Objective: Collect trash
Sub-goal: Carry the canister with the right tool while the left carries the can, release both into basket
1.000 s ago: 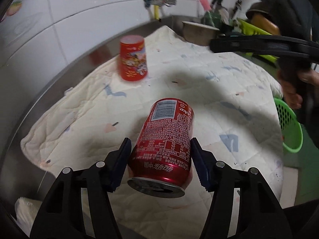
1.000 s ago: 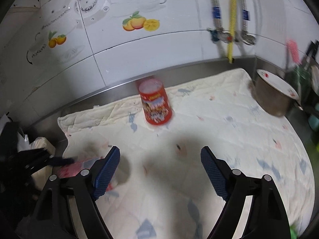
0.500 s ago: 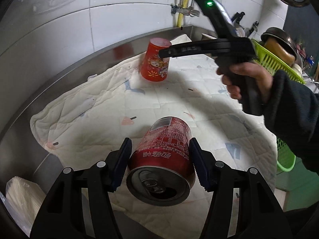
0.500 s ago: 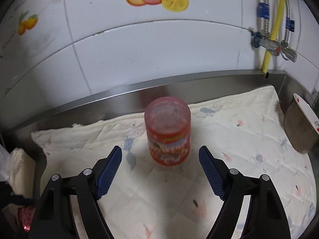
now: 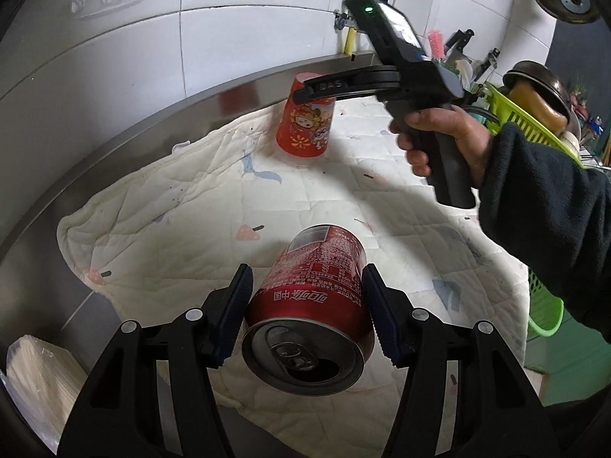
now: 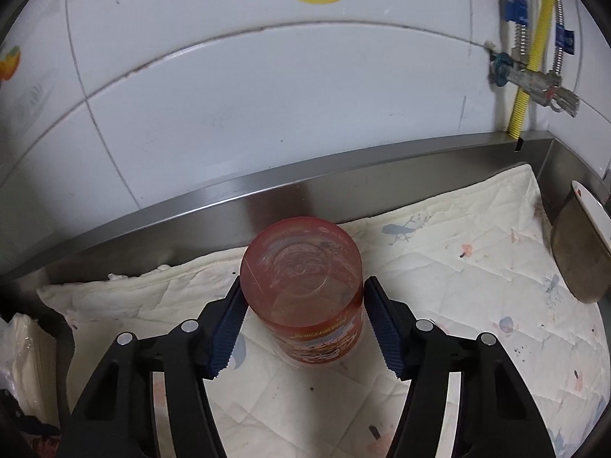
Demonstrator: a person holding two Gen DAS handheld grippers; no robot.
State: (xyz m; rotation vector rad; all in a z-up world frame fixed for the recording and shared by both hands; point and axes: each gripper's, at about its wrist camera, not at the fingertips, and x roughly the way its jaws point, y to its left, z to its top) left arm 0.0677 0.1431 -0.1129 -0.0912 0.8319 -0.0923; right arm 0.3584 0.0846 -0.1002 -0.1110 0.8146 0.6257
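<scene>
Gripping a red soda can [image 5: 319, 294] crosswise, the left gripper [image 5: 307, 315] has both blue pads pressed against the can's sides, and the can hangs clear above the quilted cloth [image 5: 191, 206], its opened top turned toward the camera. Tab and mouth hole are plain to see.

Over to the other side now: the right gripper [image 6: 303, 322] sits around the red paper cup [image 6: 305, 290], which stands upside down on the cloth near the steel backsplash [image 6: 343, 187]. Its jaws have just been closing, with the cup between them. From the right wrist view the left pad looks to be against the cup's wall, while the right pad is just beside it; I cannot tell whether it truly touches yet. The cup's rim is down on the cloth and it stands upright.

From the left wrist view, the person's right hand [image 5: 446, 141] is wrapped around the black handle, dark sleeve [image 5: 542, 221] behind it, and one black finger of that tool crosses in front of the cup's upper part. A green light glows on top of the device.

Around the edges: a white tiled wall [image 6: 267, 95] with fruit stickers, a yellow hose [image 6: 529, 61] at the pipe fittings, a metal bowl [image 6: 580, 252] at the cloth's far right, and a green basket [image 5: 544, 315] past the cloth's edge.
</scene>
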